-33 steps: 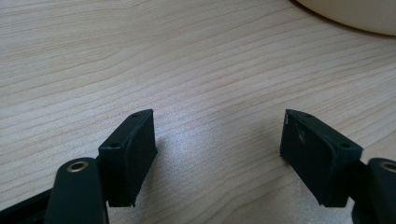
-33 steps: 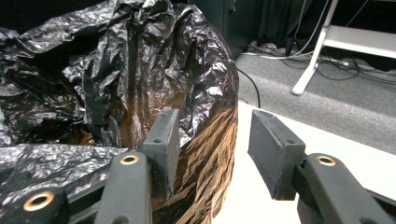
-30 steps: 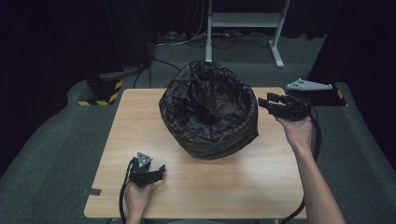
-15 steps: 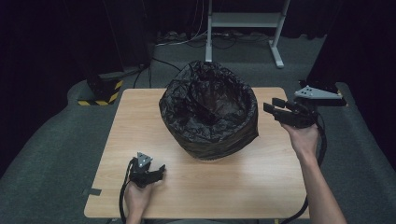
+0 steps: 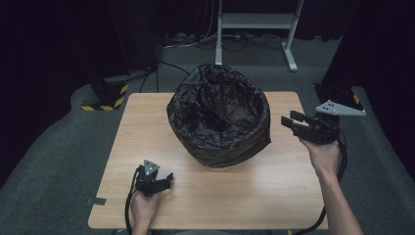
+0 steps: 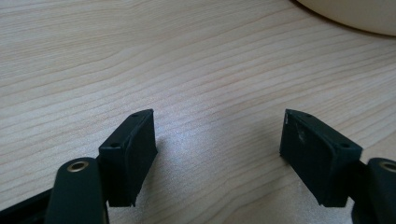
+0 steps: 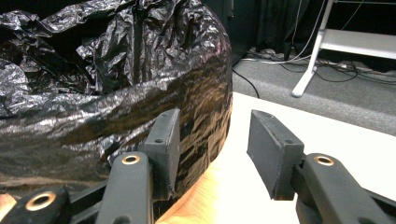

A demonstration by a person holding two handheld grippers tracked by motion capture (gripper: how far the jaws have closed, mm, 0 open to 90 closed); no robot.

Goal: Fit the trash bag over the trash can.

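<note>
A round bin lined with a crinkled black plastic bag [image 5: 219, 117] stands in the middle of the wooden table [image 5: 274, 196]. My right gripper [image 5: 289, 121] hovers open just right of the bag, jaws pointing at its side. In the right gripper view the glossy bag [image 7: 107, 93] is close ahead on the left, with my right gripper [image 7: 212, 140] holding nothing. My left gripper [image 5: 166, 180] rests low near the table's front left, open and empty. The left gripper view has my left gripper [image 6: 217, 144] wide open over bare wood, with the bin's pale base [image 6: 355, 14] at the top right.
A white metal stand [image 5: 254, 24] and loose cables lie on the grey carpet behind the table. A black block with yellow-black hazard tape [image 5: 105, 98] sits on the floor at the back left. Dark curtains surround the area.
My right gripper has drawn back to the right and slightly toward the person, away from the bag's rim. The left gripper has stayed put.
</note>
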